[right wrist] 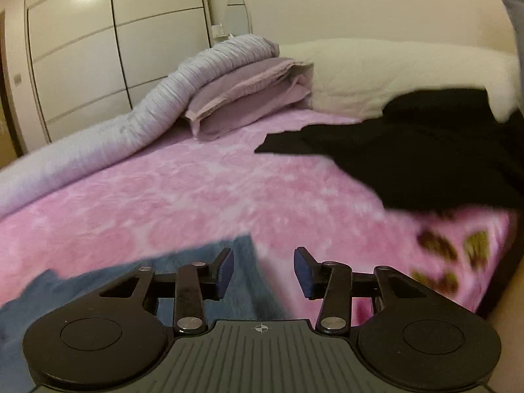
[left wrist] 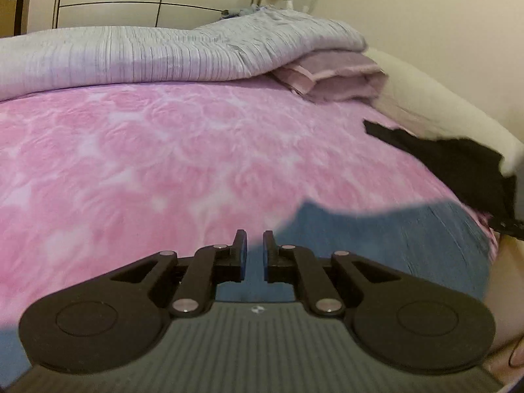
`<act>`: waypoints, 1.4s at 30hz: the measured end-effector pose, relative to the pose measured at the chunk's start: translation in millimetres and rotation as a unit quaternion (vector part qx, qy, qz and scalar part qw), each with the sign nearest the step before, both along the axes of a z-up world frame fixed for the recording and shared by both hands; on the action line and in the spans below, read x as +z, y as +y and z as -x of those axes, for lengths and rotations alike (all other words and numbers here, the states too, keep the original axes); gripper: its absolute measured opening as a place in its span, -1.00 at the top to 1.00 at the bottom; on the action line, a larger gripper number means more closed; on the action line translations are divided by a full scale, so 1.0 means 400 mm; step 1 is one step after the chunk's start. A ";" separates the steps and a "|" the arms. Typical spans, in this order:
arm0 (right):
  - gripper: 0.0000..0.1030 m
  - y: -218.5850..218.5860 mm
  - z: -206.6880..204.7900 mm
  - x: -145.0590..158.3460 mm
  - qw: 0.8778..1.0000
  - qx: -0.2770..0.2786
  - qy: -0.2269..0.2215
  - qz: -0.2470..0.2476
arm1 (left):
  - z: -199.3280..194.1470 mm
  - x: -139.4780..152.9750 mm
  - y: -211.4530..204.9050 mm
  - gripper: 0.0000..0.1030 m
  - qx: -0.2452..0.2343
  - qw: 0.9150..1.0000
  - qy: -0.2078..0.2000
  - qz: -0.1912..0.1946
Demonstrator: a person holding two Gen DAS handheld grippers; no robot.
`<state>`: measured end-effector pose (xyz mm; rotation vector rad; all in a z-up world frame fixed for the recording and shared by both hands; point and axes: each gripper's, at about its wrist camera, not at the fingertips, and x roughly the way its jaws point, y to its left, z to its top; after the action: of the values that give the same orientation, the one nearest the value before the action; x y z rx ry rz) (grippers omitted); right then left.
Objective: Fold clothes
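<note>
So the left gripper (left wrist: 254,255) was pretty much closed, just a sliver between the pads and nothing caught in it. The right gripper (right wrist: 263,273) stood open, pads well apart and empty too.

Everything sat on the pink blanket (left wrist: 163,150). The blue garment (left wrist: 376,239) lay on its near edge, right under both grippers, but the gripper bodies covered a good part of it and the picture edges cut off the rest, so I couldn't tell what kind of garment it was or how it was folded. The black garment (right wrist: 425,150) was bunched at the blanket's far right side, partly against the white pillow (right wrist: 376,68); its shape was unreadable, plain dark and blurred.

Along the blanket's far side ran a grey striped duvet (left wrist: 147,55) draped over a folded lilac blanket (left wrist: 337,82). Some brownish blotches (right wrist: 439,245) on the blanket's right edge were too smeared to make out.
</note>
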<state>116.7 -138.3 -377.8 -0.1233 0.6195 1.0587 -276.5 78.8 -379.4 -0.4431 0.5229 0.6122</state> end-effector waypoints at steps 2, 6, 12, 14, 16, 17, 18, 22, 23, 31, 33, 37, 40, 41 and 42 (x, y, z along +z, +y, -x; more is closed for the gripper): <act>0.13 -0.067 0.021 -0.016 1.000 -0.002 0.023 -0.002 | 0.075 -0.003 -0.069 0.90 0.000 1.000 -0.005 0.010; 0.14 -0.117 0.063 -0.069 0.999 0.006 0.036 0.014 | 0.180 -0.066 -0.143 0.86 0.050 0.997 0.026 0.044; 0.14 -0.121 0.165 -0.013 0.999 -0.025 -0.021 0.025 | 0.292 -0.066 -0.222 0.79 0.147 0.987 0.037 0.050; 0.14 -0.127 0.238 0.011 0.999 0.009 -0.047 0.009 | 0.319 -0.063 -0.236 0.78 0.172 0.983 0.040 0.047; 0.14 -0.111 0.300 -0.005 0.997 0.051 -0.057 0.012 | 0.327 -0.076 -0.244 0.78 0.209 0.973 0.088 0.040; 0.14 -0.094 0.328 -0.029 0.996 0.068 -0.054 0.029 | 0.328 -0.082 -0.245 0.78 0.222 0.968 0.111 0.041; 0.14 -0.076 0.352 -0.060 0.994 0.079 -0.049 0.052 | 0.328 -0.087 -0.246 0.78 0.235 0.962 0.133 0.042; 0.14 -0.064 0.449 -0.108 0.991 0.050 -0.070 0.098 | 0.345 -0.050 -0.299 0.56 0.258 0.954 0.153 0.014; 0.14 -0.071 0.464 -0.096 0.993 0.056 -0.058 0.089 | 0.348 -0.042 -0.310 0.55 0.262 0.952 0.157 0.010; 0.13 -0.069 0.574 -0.056 0.991 0.088 -0.014 0.098 | 0.404 -0.014 -0.385 0.52 0.282 0.946 0.159 -0.002; 0.13 -0.066 0.592 -0.059 0.990 0.094 -0.001 0.104 | 0.421 -0.007 -0.400 0.52 0.288 0.945 0.158 -0.005; 0.13 -0.069 0.630 -0.053 0.990 0.105 -0.006 0.099 | 0.462 0.007 -0.427 0.48 0.299 0.943 0.147 -0.006; 0.13 -0.071 0.651 -0.047 0.989 0.111 -0.007 0.095 | 0.490 0.011 -0.438 0.47 0.307 0.941 0.142 -0.004; 0.13 -0.071 0.656 -0.046 0.989 0.113 -0.006 0.095 | 0.499 0.011 -0.441 0.47 0.310 0.940 0.140 -0.004; 0.13 -0.071 0.661 -0.046 0.989 0.115 -0.006 0.095 | 0.508 0.011 -0.444 0.47 0.312 0.940 0.139 -0.003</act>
<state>-147.7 -166.6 -396.3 -0.3739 0.7074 1.2182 -479.9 -98.8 -375.0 -0.5227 0.6503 1.3012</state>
